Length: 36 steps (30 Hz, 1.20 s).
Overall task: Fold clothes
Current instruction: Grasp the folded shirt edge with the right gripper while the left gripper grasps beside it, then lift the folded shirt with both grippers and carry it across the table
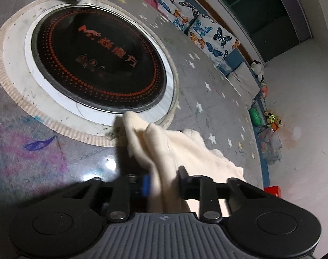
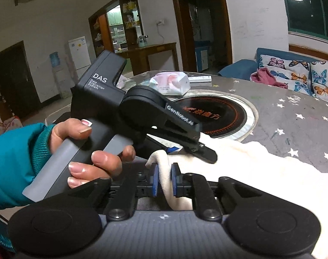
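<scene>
One round grey star-print table (image 1: 207, 99), centre frame, with one black round induction hob (image 1: 99, 64) inset. One cream fleece garment (image 1: 185, 149) bunched at lower centre. Two grippers: left gripper (image 1: 164, 185) and right gripper (image 2: 164, 181), each clamped on it. One tissue pack (image 2: 170, 83), upper centre.

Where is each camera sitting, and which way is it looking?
Left wrist: rides on the left tool, looking down at the cream cloth and the round stove.
Right wrist: rides on the right tool, looking across the table; a hand holds the left tool.
Both show cloth, stove, butterfly pillows.
</scene>
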{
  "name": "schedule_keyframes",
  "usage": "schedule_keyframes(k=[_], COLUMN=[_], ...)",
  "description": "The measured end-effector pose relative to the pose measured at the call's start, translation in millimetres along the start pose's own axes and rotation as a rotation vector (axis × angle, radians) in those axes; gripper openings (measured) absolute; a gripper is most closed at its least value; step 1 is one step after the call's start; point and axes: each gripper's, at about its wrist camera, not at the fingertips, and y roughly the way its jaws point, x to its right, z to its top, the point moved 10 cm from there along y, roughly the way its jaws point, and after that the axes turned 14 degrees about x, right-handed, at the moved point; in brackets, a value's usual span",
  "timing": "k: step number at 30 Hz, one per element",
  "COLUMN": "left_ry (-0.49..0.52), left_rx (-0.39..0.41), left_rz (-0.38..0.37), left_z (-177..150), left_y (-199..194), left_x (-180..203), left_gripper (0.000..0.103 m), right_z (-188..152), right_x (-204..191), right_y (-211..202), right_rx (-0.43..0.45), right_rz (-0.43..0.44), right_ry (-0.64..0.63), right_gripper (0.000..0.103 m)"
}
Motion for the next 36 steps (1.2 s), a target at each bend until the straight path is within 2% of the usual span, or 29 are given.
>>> schedule_keyframes(k=[2, 5, 6, 7, 11, 14, 16, 18, 21, 23, 24, 25, 30, 36], left_ry=[-0.007, 0.012, 0.021, 0.031, 0.068, 0.091, 0.111, 0.138, 0.186, 0.220, 0.238, 0.257, 0.362, 0.466], left_rx=[0.000, 0.009, 0.012, 0.015, 0.025, 0.032, 0.037, 0.043, 0.056, 0.065, 0.070, 0.075, 0.099, 0.089], left_rz=[-0.002, 0.005, 0.008, 0.011, 0.023, 0.029, 0.032, 0.037, 0.044, 0.045, 0.043, 0.039, -0.001, -0.084], left_z=[-2, 2, 2, 2, 2, 2, 3, 3, 3, 4, 5, 5, 11, -2], left_y=[1, 2, 2, 2, 1, 1, 2, 2, 1, 0, -1, -1, -1, 22], left_x=[0, -2, -1, 0, 4, 7, 9, 12, 18, 24, 29, 33, 72, 135], left_gripper=[0.020, 0.019, 0.019, 0.019, 0.020, 0.020, 0.020, 0.019, 0.019, 0.019, 0.018, 0.018, 0.016, 0.016], right_z=[2, 4, 4, 4, -4, -14, -21, -32, -40, -40, -40, -38, -23, 2], right_x=[6, 30, 42, 54, 127, 178, 198, 214, 226, 223, 222, 219, 211, 227], right_y=[-7, -21, -26, -30, -51, -60, -62, -62, -59, -54, -53, -55, -70, -118], right_rx=[0.013, 0.030, 0.033, 0.036, 0.030, 0.013, 0.006, 0.006, 0.011, 0.020, 0.026, 0.036, 0.107, 0.178], right_rz=[-0.008, -0.075, -0.108, -0.144, -0.381, -0.509, -0.551, -0.573, -0.551, -0.514, -0.498, -0.494, -0.482, -0.588], right_ry=[0.018, 0.042, 0.053, 0.064, 0.053, 0.093, 0.128, 0.188, 0.273, 0.297, 0.305, 0.297, 0.270, 0.201], right_gripper=[0.018, 0.023, 0.028, 0.033, 0.035, 0.042, 0.043, 0.043, 0.042, 0.033, 0.019, 0.014, 0.010, 0.008])
